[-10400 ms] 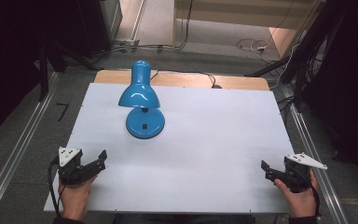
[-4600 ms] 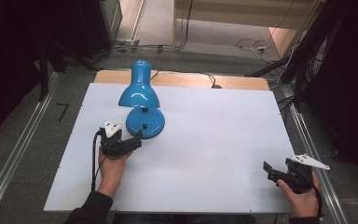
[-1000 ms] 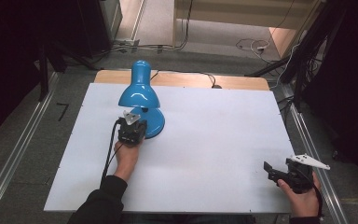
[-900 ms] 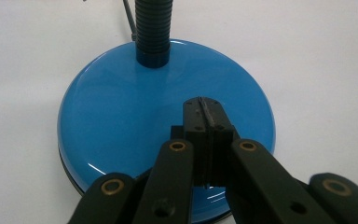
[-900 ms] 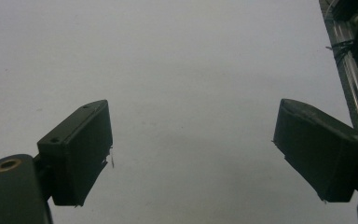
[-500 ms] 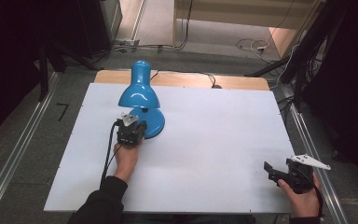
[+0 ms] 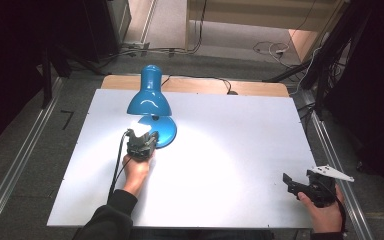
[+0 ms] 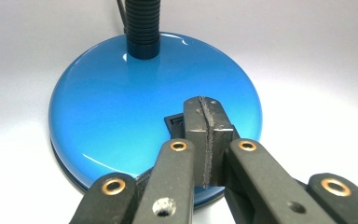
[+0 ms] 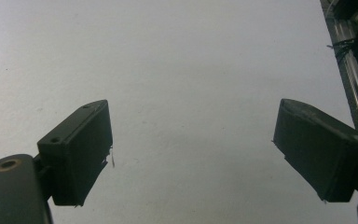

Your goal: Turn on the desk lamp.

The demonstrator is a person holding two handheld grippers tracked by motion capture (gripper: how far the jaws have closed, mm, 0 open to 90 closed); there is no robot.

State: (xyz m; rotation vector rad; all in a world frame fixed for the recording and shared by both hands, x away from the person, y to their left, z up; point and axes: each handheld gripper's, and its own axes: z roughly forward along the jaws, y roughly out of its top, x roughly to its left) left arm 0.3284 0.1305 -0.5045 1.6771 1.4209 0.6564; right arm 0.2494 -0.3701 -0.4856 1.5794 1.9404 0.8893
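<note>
A blue desk lamp stands at the table's far left, its shade over its round base and casting bright light onto the white table. My left gripper is shut, jaws together with nothing between them. In the left gripper view its tips rest on the black switch set in the blue base, below the black gooseneck. My right gripper is held at the near right corner, open and empty above the bare table.
A wooden strip runs along the table's far edge with the lamp's cable over it. Metal rails flank the table on both sides. More cables lie on the floor beyond.
The lamp has come on: a bright pool of light now lies on the table around the base and the left gripper. Neither hand has moved.
</note>
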